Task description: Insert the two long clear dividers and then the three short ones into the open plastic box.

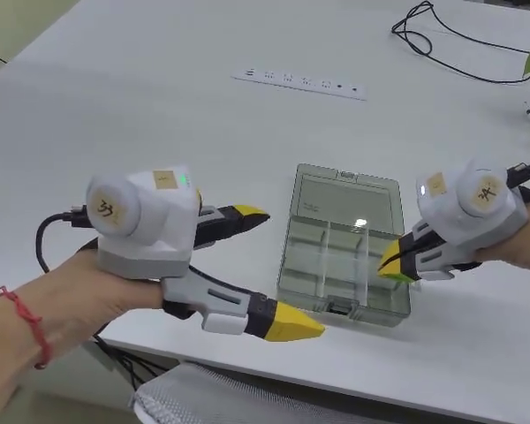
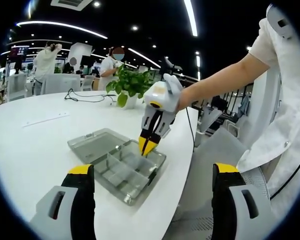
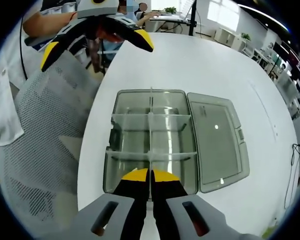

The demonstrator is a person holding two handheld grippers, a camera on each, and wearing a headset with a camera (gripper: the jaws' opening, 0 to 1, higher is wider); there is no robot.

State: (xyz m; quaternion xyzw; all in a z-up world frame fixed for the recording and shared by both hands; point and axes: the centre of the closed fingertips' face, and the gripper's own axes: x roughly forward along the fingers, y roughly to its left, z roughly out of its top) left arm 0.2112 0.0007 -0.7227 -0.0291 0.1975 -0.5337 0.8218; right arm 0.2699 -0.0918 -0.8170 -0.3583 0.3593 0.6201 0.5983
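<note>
The open clear plastic box lies at the table's near edge, its lid flat behind it. Clear dividers stand inside and split it into compartments. My right gripper is down at the box's right end. In the right gripper view its jaws are shut, and a thin clear divider edge runs out from between the tips along the box's middle. The left gripper hovers open left of the box, holding nothing. It faces the box and the right gripper.
A white power strip and a black cable lie far back on the white table. A potted plant stands beyond the box. A mesh chair sits below the table edge. People are in the background.
</note>
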